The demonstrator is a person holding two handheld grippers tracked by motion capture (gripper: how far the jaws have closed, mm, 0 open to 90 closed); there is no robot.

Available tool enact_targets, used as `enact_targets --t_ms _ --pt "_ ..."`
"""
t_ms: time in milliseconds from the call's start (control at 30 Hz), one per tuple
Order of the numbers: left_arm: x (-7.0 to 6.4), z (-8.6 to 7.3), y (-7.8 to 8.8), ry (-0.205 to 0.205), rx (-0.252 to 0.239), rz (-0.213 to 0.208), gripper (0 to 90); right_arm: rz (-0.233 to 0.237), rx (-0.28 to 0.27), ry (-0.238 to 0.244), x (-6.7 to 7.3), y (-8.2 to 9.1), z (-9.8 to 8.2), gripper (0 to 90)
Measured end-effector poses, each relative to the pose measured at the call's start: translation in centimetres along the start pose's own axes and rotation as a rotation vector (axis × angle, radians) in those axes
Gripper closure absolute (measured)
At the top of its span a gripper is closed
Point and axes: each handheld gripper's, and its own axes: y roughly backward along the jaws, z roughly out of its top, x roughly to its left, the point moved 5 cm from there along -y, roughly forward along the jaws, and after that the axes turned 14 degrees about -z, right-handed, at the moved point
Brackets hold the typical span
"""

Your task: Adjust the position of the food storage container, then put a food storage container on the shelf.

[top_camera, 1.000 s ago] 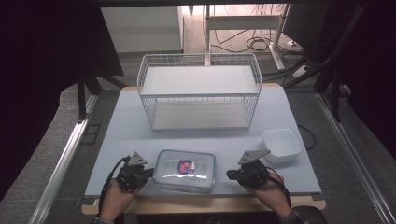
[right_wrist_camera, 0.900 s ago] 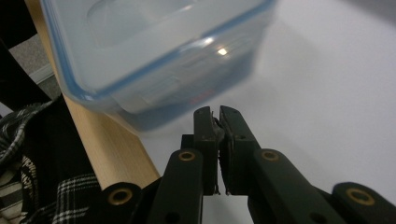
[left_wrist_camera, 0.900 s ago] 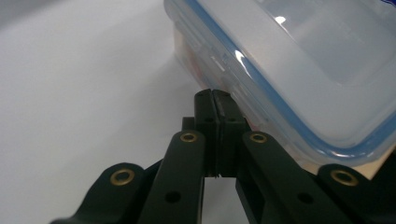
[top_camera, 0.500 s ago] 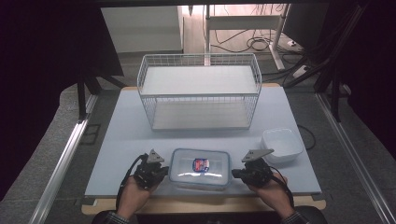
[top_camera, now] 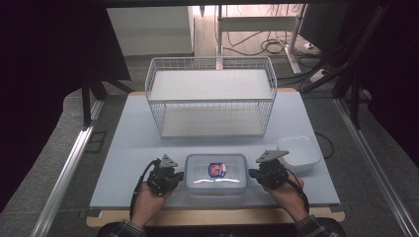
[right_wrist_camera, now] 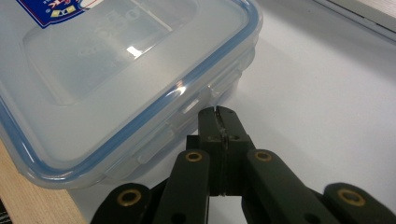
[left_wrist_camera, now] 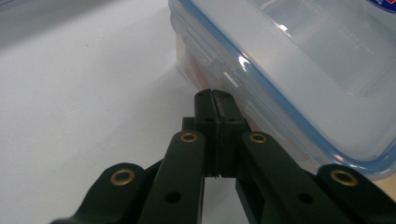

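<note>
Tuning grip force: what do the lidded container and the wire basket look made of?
Lidded food container: looks like clear glossy plastic, see-through with glare on the lid and a blue seal rim. Wire basket: thin white rods in a grid, probably coated metal wire; the coating can't be confirmed.

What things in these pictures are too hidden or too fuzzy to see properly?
- Inside the lidded box: the cloudy lid hides it in the high view and both gripper views.
- The sticker: too small to read in the high view; cut off by the top edge in both gripper views.
- Whether the shut left claw and shut right claw touch the box's side latches: the tips cover the contact spot.
- Behind the wire basket: dark room.
</note>
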Motion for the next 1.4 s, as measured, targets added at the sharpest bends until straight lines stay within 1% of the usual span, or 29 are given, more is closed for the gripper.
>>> enact_targets --t_ms 33,100,133,167,200,267,300,333,367,400,433,467,500,533,600,667,733,800,833,867,900,933,967,1000,1133,1167,1233,1333,1400 --pt "0.2 -0.1 0.2 -0.023 0.005 0.015 84.9 0.003 -0.002 0.008 0.0 0.0 0.0 89.1" --pt "0.5 -0.2 0.7 -0.077 0.008 0.075 80.5 -0.005 -0.013 0.018 -0.1 0.4 -0.1 85.7" --pt "0.7 -0.3 1.0 -0.093 0.007 0.097 78.0 -0.009 -0.022 0.020 -0.2 0.7 0.0 83.8" --pt "0.9 -0.4 1.4 -0.094 -0.003 0.096 74.0 -0.005 -0.042 0.025 -0.3 1.0 0.0 81.7" --pt "1.0 -0.5 1.8 -0.098 -0.023 0.080 68.8 -0.002 -0.055 0.019 -0.4 1.3 0.0 79.2" --pt "1.0 -0.7 2.5 -0.109 -0.047 0.083 58.2 -0.007 -0.073 0.008 -0.7 1.8 -0.1 72.7" --pt "1.0 -0.8 2.8 -0.123 -0.058 0.081 52.1 -0.007 -0.082 0.001 -0.8 2.0 -0.2 69.2" --pt "1.0 -0.8 2.8 -0.123 -0.058 0.081 44.4 -0.007 -0.093 -0.013 -1.0 2.2 -0.2 64.6" --pt "0.9 -1.2 3.0 -0.127 -0.060 0.067 38.7 -0.008 -0.105 -0.027 -1.1 2.3 -0.2 59.9" --pt "0.9 -1.2 3.0 -0.127 -0.060 0.067 34.4 -0.008 -0.105 -0.027 -1.1 2.3 -0.2 59.9" --pt "0.8 -1.5 2.9 -0.128 -0.052 0.048 29.9 -0.009 -0.126 -0.050 -1.3 2.6 -0.1 52.3" --pt "0.8 -1.7 2.9 -0.128 -0.044 0.031 26.9 -0.008 -0.134 -0.058 -1.4 2.7 0.0 48.6" --pt "0.8 -1.7 2.9 -0.128 -0.044 0.031 24.6 -0.008 -0.134 -0.058 -1.4 2.7 0.0 48.6" --pt "0.7 -1.8 2.9 -0.124 -0.044 0.007 21.4 -0.003 -0.152 -0.077 -1.5 2.9 0.0 40.1" --pt "0.6 -1.8 2.8 -0.120 -0.052 -0.003 16.5 0.004 -0.163 -0.088 -1.5 3.0 0.0 32.8" --pt "0.6 -2.0 3.0 -0.120 -0.038 -0.006 13.8 0.018 -0.171 -0.098 -1.6 3.0 -0.1 28.0" --pt "0.8 -2.1 3.1 -0.104 -0.048 -0.012 11.5 0.033 -0.179 -0.106 -1.7 3.0 -0.1 24.4" --pt "0.9 -2.1 3.3 -0.099 -0.055 -0.017 9.8 0.039 -0.187 -0.112 -1.7 3.0 -0.1 22.0" --pt "0.9 -2.1 3.4 -0.102 -0.063 -0.009 9.7 0.042 -0.194 -0.115 -1.7 3.0 0.0 20.9" --pt "0.9 -2.0 3.5 -0.114 -0.072 -0.002 9.4 0.049 -0.194 -0.119 -1.7 3.0 0.1 20.5" --pt "0.9 -2.0 3.5 -0.114 -0.072 -0.002 9.1 0.049 -0.194 -0.119 -1.7 3.0 0.1 20.5" --pt "0.8 -1.9 3.5 -0.136 -0.079 0.002 9.1 0.050 -0.198 -0.127 -1.5 2.9 0.2 20.4" --pt "0.7 -1.9 3.5 -0.172 -0.076 0.019 8.1 0.050 -0.192 -0.128 -1.4 2.9 0.3 20.3" --pt "0.7 -1.9 3.4 -0.190 -0.069 0.032 7.2 0.051 -0.188 -0.126 -1.4 2.9 0.3 20.4" --pt "0.6 -1.8 3.2 -0.183 -0.060 0.030 5.9 0.068 -0.168 -0.129 -1.0 2.9 0.5 21.7" --pt "0.4 -1.5 3.3 -0.170 -0.069 0.013 5.8 0.068 -0.161 -0.121 -0.9 3.0 0.5 23.4" --pt "0.4 -1.4 3.4 -0.167 -0.073 0.006 5.3 0.065 -0.152 -0.113 -0.8 3.2 0.7 24.4" --pt "-0.1 -0.6 4.0 -0.154 -0.093 -0.011 3.7 0.068 -0.129 -0.102 -0.6 3.2 0.9 23.3" --pt "-0.2 0.0 4.2 -0.140 -0.112 -0.019 5.9 0.074 -0.118 -0.091 -0.5 3.2 1.0 22.1"
